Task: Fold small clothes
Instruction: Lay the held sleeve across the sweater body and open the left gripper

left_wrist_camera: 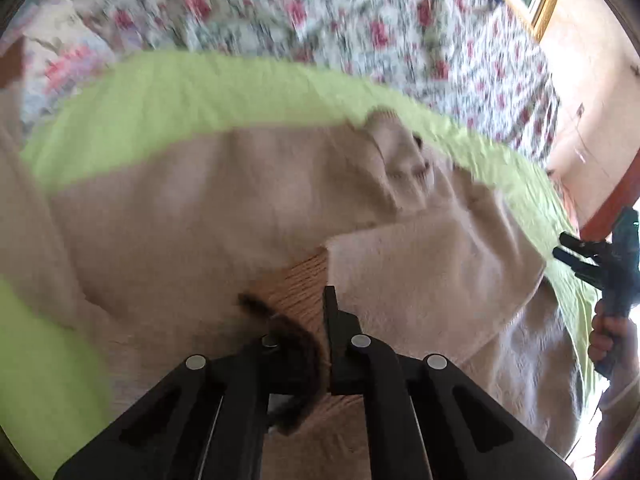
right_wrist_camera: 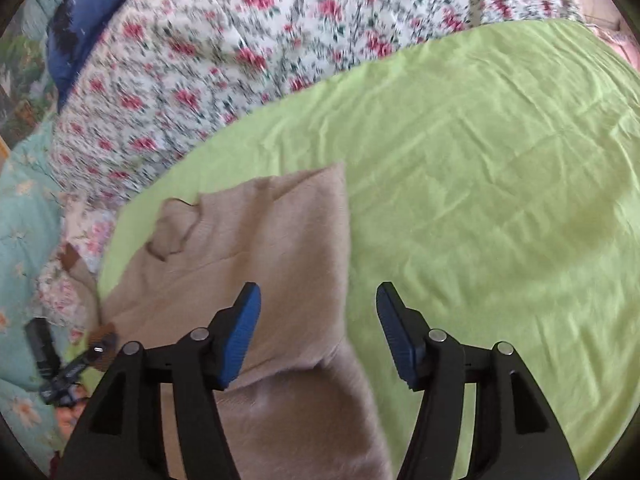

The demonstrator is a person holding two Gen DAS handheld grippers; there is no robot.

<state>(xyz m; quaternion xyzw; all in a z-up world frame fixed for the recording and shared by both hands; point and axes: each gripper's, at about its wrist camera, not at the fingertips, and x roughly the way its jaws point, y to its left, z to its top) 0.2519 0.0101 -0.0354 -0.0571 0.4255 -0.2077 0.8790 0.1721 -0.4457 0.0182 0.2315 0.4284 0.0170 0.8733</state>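
A beige knit sweater (left_wrist_camera: 224, 216) lies spread on a lime green sheet (left_wrist_camera: 168, 96). My left gripper (left_wrist_camera: 316, 344) is shut on the sweater's brown ribbed cuff (left_wrist_camera: 296, 292) with its dark trim, holding it above the body of the garment. One side of the sweater is folded over (left_wrist_camera: 432, 272). In the right wrist view the sweater (right_wrist_camera: 272, 248) lies at the left of the green sheet (right_wrist_camera: 480, 184). My right gripper (right_wrist_camera: 318, 332) is open and empty, hovering above the sweater's right edge. It also shows in the left wrist view (left_wrist_camera: 592, 256), held by a hand.
A floral quilt (right_wrist_camera: 224, 64) covers the bed beyond the sheet. A blue pillow (right_wrist_camera: 88, 8) lies at the far left. A teal floral cover (right_wrist_camera: 24, 216) lies at the left. A wooden bed frame (left_wrist_camera: 616, 200) and a gold-framed mirror (left_wrist_camera: 548, 0) are at the right.
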